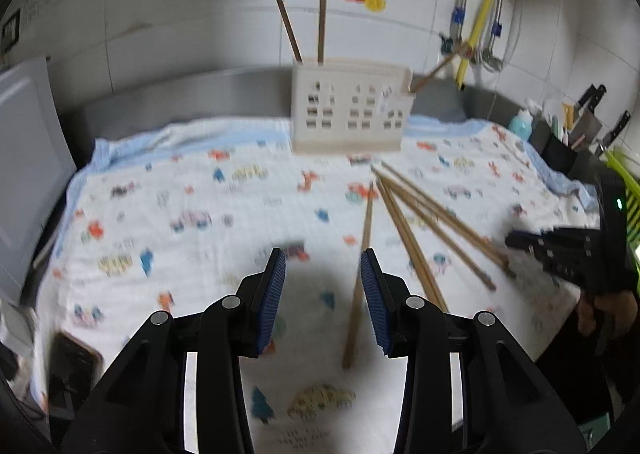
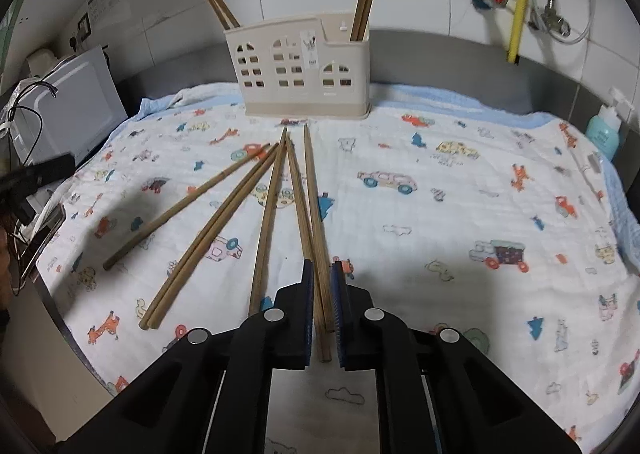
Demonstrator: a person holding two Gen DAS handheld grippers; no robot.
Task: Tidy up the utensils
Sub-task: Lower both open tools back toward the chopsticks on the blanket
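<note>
Right gripper [image 2: 320, 306] pinches two chopsticks [image 2: 316, 238] near the cloth's [image 2: 460, 222] front edge; left gripper [image 1: 323, 290] gapes empty; holder [image 2: 300, 70] at back edge.

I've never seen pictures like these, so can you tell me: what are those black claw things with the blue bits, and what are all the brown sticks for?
The claws are pincers a person holds, one in each hand, each carrying a camera. One picture looks along the left gripper, which is open, with one chopstick lying between its jaws. The other looks along the right gripper, squeezed shut on a pair of chopsticks. More loose chopsticks lie on the patterned cloth. Behind stands a cream holder with some chopsticks already in it.
</note>
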